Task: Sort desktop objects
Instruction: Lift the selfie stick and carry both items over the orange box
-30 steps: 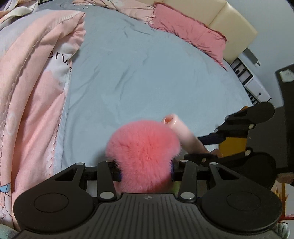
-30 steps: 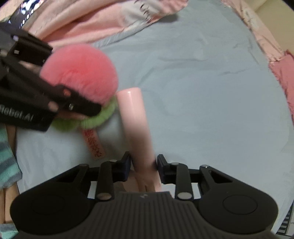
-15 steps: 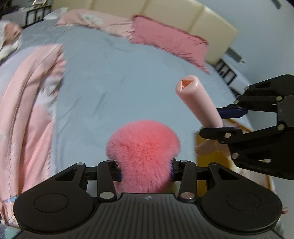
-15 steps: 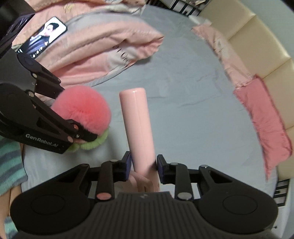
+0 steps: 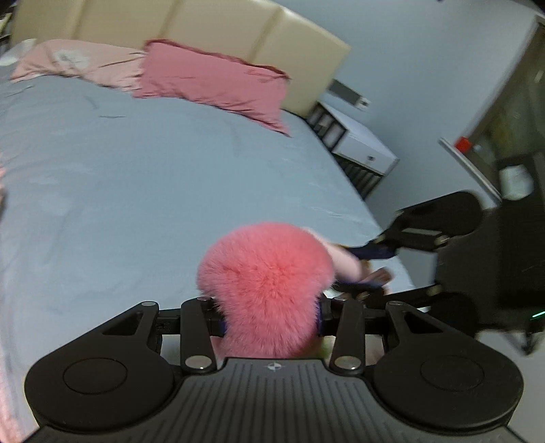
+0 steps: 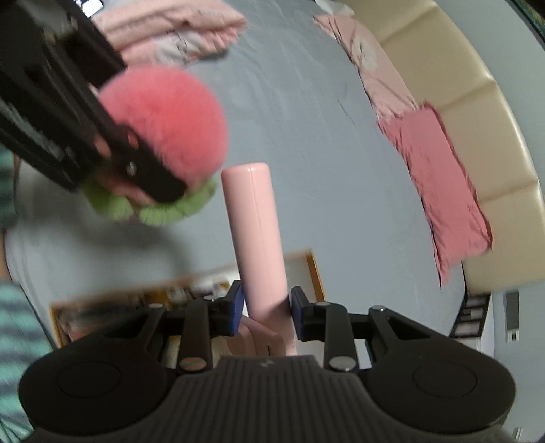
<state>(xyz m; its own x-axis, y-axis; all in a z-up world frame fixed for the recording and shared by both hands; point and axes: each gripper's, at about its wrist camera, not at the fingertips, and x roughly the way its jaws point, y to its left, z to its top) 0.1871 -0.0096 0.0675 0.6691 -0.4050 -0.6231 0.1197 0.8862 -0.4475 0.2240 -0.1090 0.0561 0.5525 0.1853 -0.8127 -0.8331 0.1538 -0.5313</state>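
Right tool (image 6: 266, 311) clamped on the pink tube (image 6: 253, 235), which sticks straight out ahead of me. Left tool (image 6: 150, 180) upper left, pinching the pink pompom (image 6: 170, 116) with its green frill (image 6: 163, 213). Grey bed (image 6: 306, 153) below, pink pillow (image 6: 439, 177) right, orange-rimmed tray (image 6: 315, 272) just behind the tube.

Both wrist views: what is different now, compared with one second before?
Both tongs rose away from the grey bedsheet: the headboard and wall now fill the left view, and a wooden tray appears below the right tongs. Unchanged: left tongs hold the pink pompom, right tongs the pink tube.
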